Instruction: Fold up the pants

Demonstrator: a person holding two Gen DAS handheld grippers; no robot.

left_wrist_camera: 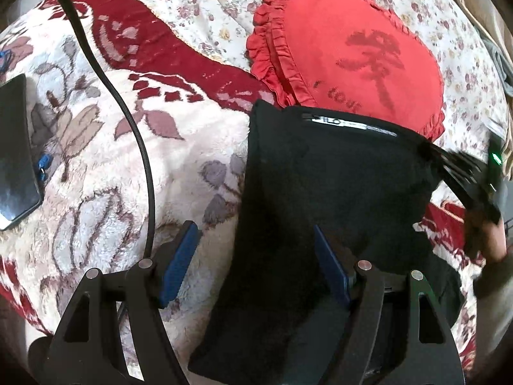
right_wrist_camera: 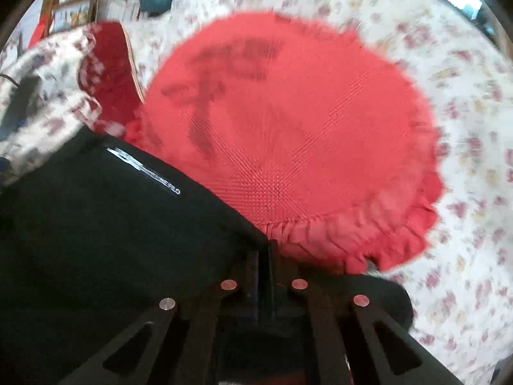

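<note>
Floral sheet (left_wrist_camera: 224,6): pale bedding, upper frame.
Plush blanket (left_wrist_camera: 96,147): cream and dark red, left frame.
Pants (left_wrist_camera: 320,186): black, folded into a thick pad at lower centre, top edge overlapping the red cushion (left_wrist_camera: 346,54). Judged soft, limp, light, non-slippery; best taken at corners or the folded edge.
Phone (left_wrist_camera: 16,154): dark slab, far left.
Left gripper (left_wrist_camera: 256,256): jaws apart, straddling the pants' left edge.
Right gripper (right_wrist_camera: 264,253): jaws together, apparently pinching the pants' upper right corner.
</note>
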